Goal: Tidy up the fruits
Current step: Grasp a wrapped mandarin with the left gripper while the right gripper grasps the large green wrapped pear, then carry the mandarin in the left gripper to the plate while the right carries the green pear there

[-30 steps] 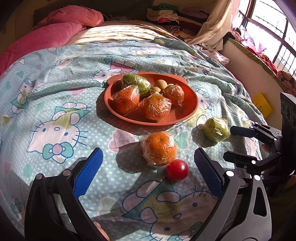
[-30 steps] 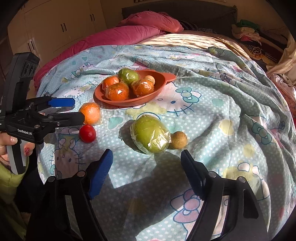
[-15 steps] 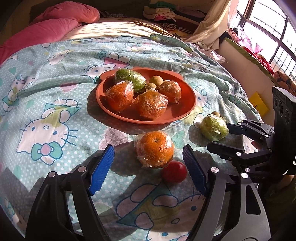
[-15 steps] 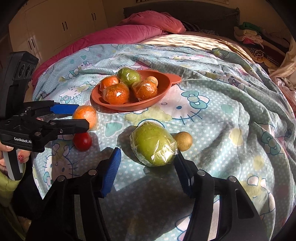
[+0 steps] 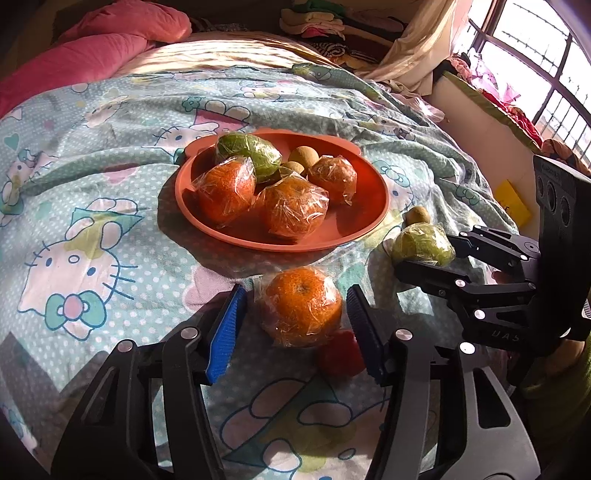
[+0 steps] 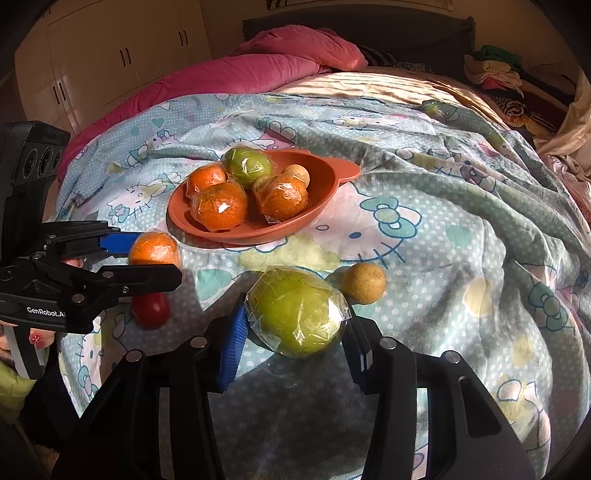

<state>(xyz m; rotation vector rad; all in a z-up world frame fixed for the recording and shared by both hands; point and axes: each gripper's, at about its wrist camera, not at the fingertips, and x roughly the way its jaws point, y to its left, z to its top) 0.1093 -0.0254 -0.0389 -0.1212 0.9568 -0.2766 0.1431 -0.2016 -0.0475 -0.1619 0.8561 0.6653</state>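
Observation:
An orange plate [image 5: 373, 184] [image 6: 325, 192] on the bed holds several wrapped oranges, a wrapped green fruit and a small brown fruit. My left gripper [image 5: 293, 325] [image 6: 147, 254] is open with its jaws on either side of a wrapped orange [image 5: 303, 306] [image 6: 153, 249] lying on the blanket; small gaps show. A red tomato [image 5: 340, 354] [image 6: 150, 308] lies just beside it. My right gripper [image 6: 295, 343] [image 5: 424, 251] has closed in around a wrapped green fruit [image 6: 297, 312] [image 5: 423, 243], its pads at the wrap. A small brown fruit [image 6: 364, 282] [image 5: 417, 214] lies next to it.
A Hello Kitty blanket [image 5: 92, 221] covers the bed. Pink pillows [image 6: 258, 70] lie at the head. Folded clothes [image 5: 317, 18] are stacked far back. A window [image 5: 535, 55] and bed edge are at the right, cupboards [image 6: 110, 55] at the left.
Both grippers have moved forward and narrowed: the left around the wrapped orange, the right around the wrapped green fruit. The fruits themselves have not shifted.

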